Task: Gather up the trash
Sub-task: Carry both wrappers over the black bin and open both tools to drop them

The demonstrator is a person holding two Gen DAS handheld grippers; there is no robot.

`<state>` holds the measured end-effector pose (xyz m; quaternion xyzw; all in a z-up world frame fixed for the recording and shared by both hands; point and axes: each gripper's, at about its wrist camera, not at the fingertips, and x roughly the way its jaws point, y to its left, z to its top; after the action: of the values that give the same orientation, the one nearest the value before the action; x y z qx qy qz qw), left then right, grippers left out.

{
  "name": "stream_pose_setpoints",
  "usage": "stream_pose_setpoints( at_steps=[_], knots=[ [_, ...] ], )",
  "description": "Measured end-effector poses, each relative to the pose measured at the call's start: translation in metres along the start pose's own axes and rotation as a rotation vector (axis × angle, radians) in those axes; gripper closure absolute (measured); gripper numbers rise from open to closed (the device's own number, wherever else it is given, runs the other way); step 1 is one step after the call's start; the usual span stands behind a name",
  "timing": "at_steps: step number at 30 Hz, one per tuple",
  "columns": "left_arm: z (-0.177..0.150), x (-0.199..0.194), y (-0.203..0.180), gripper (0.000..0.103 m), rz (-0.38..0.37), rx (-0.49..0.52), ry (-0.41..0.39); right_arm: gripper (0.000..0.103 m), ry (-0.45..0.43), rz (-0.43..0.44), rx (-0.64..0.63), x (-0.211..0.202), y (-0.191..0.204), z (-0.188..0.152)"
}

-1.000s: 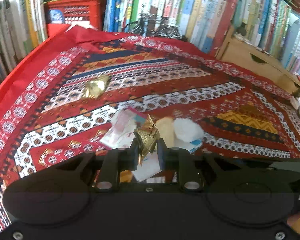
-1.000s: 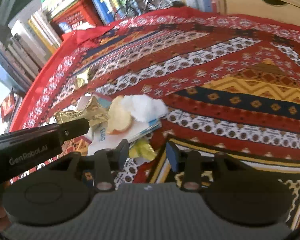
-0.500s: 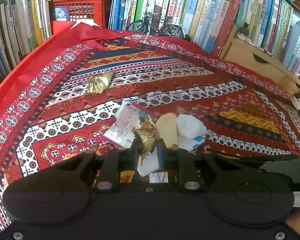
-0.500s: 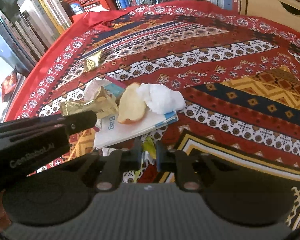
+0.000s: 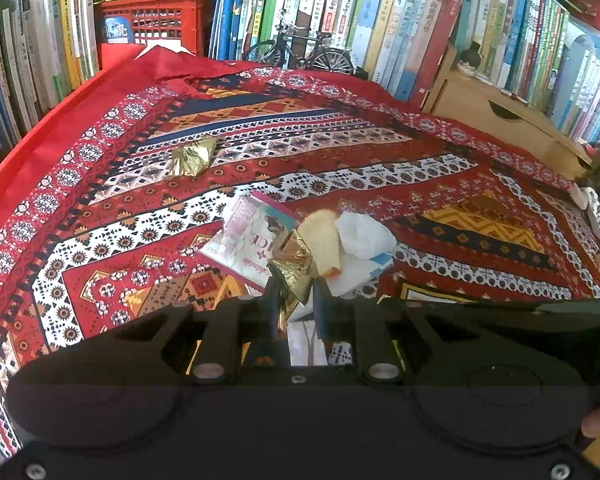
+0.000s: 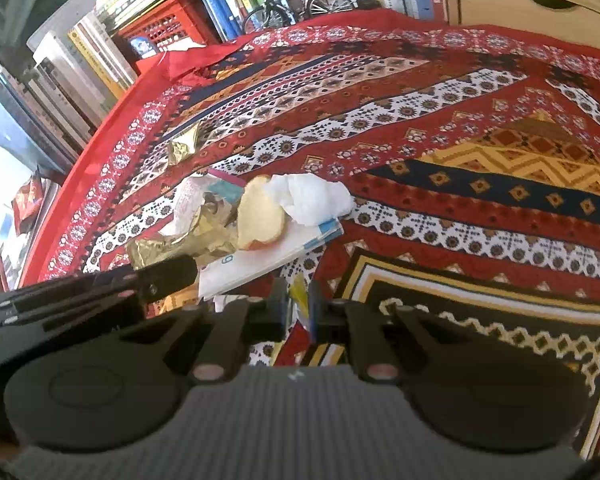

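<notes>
Bench (image 5: pixel 100 184) covered by a red patterned cloth; crowded bookshelves (image 5: pixel 400 12), one red crate (image 5: pixel 152 20) and one model bicycle (image 5: pixel 300 50) were ranged behind. Trash counted: two gold foil wrappers, one loose (image 5: pixel 192 156), one (image 5: pixel 296 268) pinched in the closed left tool (image 5: pixel 294 306); one apple piece (image 6: pixel 260 216); one white tissue (image 6: pixel 312 196); one white paper bag (image 6: pixel 260 260); one pink packet (image 5: pixel 244 236), lettering partly legible. Right tool (image 6: pixel 298 308) was closed on a yellow scrap (image 6: pixel 299 292).
</notes>
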<state>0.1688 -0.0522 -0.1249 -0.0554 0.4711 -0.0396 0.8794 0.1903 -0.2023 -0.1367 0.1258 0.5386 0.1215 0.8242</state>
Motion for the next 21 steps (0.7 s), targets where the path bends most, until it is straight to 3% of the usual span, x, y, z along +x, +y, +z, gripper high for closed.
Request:
stream_pose_setpoints(
  at_steps=[9, 21],
  knots=[
    [-0.026, -0.027, 0.003, 0.087, -0.019, 0.007, -0.018, 0.09, -0.031, -0.022, 0.025, -0.022, 0.006, -0.022],
    [-0.082, -0.09, 0.023, 0.087, -0.024, -0.004, -0.058, 0.09, -0.066, -0.041, 0.025, -0.06, 0.031, -0.076]
  ],
)
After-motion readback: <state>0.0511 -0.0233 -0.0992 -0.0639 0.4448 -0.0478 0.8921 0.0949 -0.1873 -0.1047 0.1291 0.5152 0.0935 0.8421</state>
